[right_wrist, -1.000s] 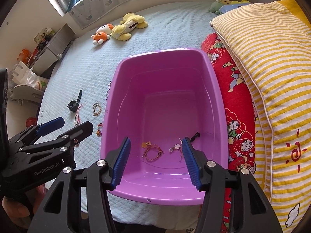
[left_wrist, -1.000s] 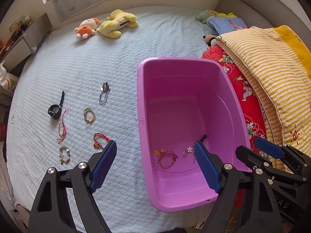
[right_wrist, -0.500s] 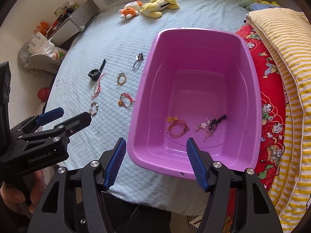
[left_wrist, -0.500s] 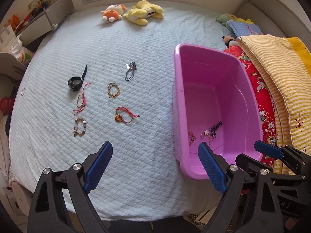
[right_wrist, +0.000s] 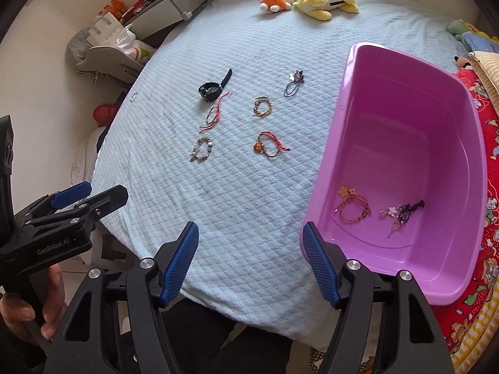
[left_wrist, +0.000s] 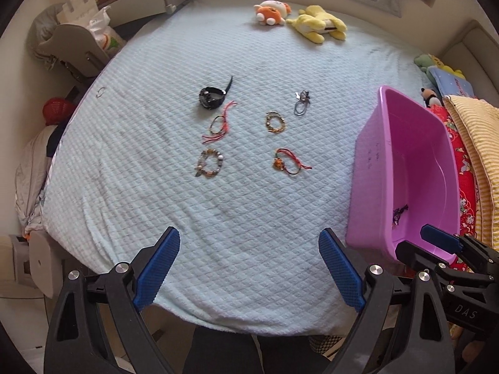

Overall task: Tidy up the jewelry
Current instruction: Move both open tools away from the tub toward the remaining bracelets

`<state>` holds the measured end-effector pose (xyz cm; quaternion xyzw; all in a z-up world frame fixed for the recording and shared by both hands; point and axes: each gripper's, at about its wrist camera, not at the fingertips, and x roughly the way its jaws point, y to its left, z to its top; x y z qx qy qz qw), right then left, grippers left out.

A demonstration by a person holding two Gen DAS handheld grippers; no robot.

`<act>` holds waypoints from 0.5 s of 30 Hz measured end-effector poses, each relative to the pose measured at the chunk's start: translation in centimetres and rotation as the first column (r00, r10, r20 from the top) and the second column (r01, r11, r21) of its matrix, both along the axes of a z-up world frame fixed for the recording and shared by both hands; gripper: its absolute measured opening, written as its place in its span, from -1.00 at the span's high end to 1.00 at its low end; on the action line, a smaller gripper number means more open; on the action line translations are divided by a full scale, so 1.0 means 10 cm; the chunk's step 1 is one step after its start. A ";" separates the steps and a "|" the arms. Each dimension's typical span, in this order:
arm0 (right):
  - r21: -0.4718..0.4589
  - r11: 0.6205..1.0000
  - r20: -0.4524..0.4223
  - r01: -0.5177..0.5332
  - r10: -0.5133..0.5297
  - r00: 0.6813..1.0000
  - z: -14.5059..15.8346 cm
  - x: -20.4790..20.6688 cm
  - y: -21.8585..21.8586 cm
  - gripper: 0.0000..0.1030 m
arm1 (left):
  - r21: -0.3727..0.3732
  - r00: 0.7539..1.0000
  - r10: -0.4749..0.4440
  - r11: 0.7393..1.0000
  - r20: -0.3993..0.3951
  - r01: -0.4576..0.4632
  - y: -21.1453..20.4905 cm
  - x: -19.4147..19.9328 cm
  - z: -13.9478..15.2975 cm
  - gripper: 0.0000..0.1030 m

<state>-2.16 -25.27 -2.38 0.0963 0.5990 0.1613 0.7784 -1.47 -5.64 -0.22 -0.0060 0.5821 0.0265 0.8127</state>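
Several pieces of jewelry lie on the light blue bedspread: a black watch (left_wrist: pixel 213 96), a red-cord bracelet (left_wrist: pixel 219 123), a beaded bracelet (left_wrist: pixel 209 163), a gold bracelet (left_wrist: pixel 275 122), an orange-charm red bracelet (left_wrist: pixel 288 162) and a dark hair tie (left_wrist: pixel 302 103). The pink tub (right_wrist: pixel 402 168) stands to the right and holds a braided bracelet (right_wrist: pixel 352 207) and a dark cord piece (right_wrist: pixel 404 212). My left gripper (left_wrist: pixel 249 268) is open and empty over the bed's near edge. My right gripper (right_wrist: pixel 251 261) is open and empty, near the tub's near-left corner.
Plush toys (left_wrist: pixel 301 20) lie at the far end of the bed. A striped yellow quilt (left_wrist: pixel 480 143) and red blanket (right_wrist: pixel 486 143) lie right of the tub. A grey chair with bags (left_wrist: pixel 78 40) and a cabinet stand off the bed's left side.
Both grippers have swung left and pulled back from over the tub. The loose jewelry now sits centred ahead of them. Both stayed open.
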 end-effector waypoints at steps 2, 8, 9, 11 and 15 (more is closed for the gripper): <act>0.006 1.000 0.003 -0.020 0.020 1.000 0.00 0.03 0.14 -0.29 | -0.001 0.999 0.041 0.999 0.002 -0.041 0.19 -0.02 0.01 -0.74; 0.000 1.000 0.028 -0.019 0.019 0.999 0.00 0.10 0.44 -0.30 | -0.009 0.993 0.115 0.993 0.004 -0.115 0.67 -0.01 -0.01 -0.77; -0.001 1.000 0.026 -0.014 0.014 1.000 -0.02 0.11 0.49 -0.32 | -0.008 0.993 0.118 0.993 0.004 -0.118 0.73 -0.01 -0.02 -0.77; -0.015 1.000 0.015 -0.012 0.012 1.000 -0.09 0.14 0.60 -0.34 | -0.004 0.993 0.114 0.993 0.005 -0.114 0.88 0.01 -0.05 -0.77; -0.048 0.999 -0.004 0.016 -0.016 1.000 -0.22 0.20 0.86 -0.34 | -0.002 0.997 0.079 0.997 0.007 -0.079 1.13 0.11 -0.12 -0.77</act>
